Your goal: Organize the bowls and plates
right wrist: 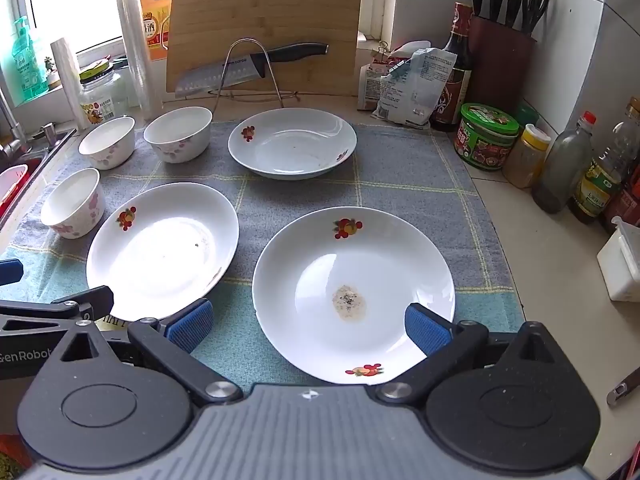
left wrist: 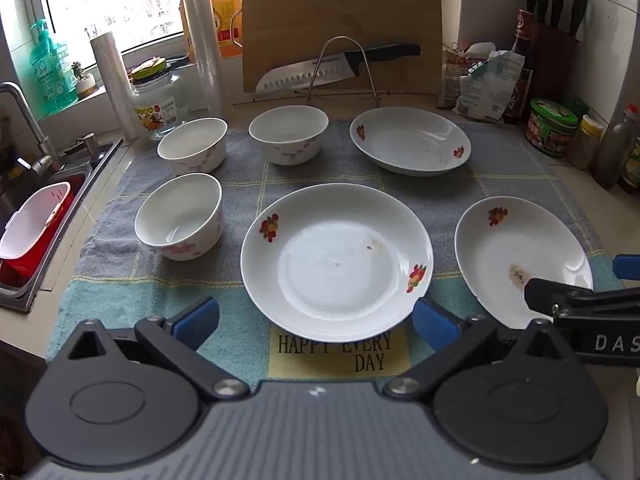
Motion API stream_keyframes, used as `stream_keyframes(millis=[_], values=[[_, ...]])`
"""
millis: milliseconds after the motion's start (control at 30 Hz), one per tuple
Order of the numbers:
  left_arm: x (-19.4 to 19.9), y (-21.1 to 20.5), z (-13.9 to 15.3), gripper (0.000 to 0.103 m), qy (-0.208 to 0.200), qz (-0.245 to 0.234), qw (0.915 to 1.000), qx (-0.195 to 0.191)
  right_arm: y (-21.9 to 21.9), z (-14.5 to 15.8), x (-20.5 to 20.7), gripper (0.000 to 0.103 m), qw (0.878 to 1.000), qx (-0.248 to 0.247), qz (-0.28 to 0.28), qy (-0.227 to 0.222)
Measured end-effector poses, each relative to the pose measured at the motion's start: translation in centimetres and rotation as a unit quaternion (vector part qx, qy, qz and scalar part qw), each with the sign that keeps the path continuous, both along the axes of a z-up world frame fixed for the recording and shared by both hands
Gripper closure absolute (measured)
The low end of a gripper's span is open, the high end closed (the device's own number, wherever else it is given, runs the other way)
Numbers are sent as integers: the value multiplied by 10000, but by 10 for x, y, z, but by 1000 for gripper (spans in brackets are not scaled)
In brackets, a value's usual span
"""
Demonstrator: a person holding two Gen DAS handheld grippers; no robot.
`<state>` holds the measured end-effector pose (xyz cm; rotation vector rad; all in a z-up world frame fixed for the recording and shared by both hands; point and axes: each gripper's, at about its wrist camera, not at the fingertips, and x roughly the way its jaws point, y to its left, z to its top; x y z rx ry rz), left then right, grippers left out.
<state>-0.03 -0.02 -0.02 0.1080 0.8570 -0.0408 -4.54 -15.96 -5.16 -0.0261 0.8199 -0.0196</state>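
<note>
Far left of the left tongs [left wrist: 316, 322], three white floral ceramic bowls [left wrist: 180, 216] stood clustered on the grey checked towel [left wrist: 500, 192]. Those tongs hung released over a white fruit-printed plate [left wrist: 336, 260]. The right tongs [right wrist: 308, 322], likewise spread, flanked a stained white plate [right wrist: 354, 292]; a third plate [right wrist: 292, 142] lay beyond.

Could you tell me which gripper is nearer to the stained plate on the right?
Right. The right gripper hangs open directly over the stained plate; the left gripper sits over the neighbouring plate.
</note>
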Motion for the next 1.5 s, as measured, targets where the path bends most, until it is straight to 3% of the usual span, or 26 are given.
stream_keyframes(millis=[1500], values=[[-5,8,9,1,51,132,9999,-88,5,8,-6,0,9999,-2,70,-92]])
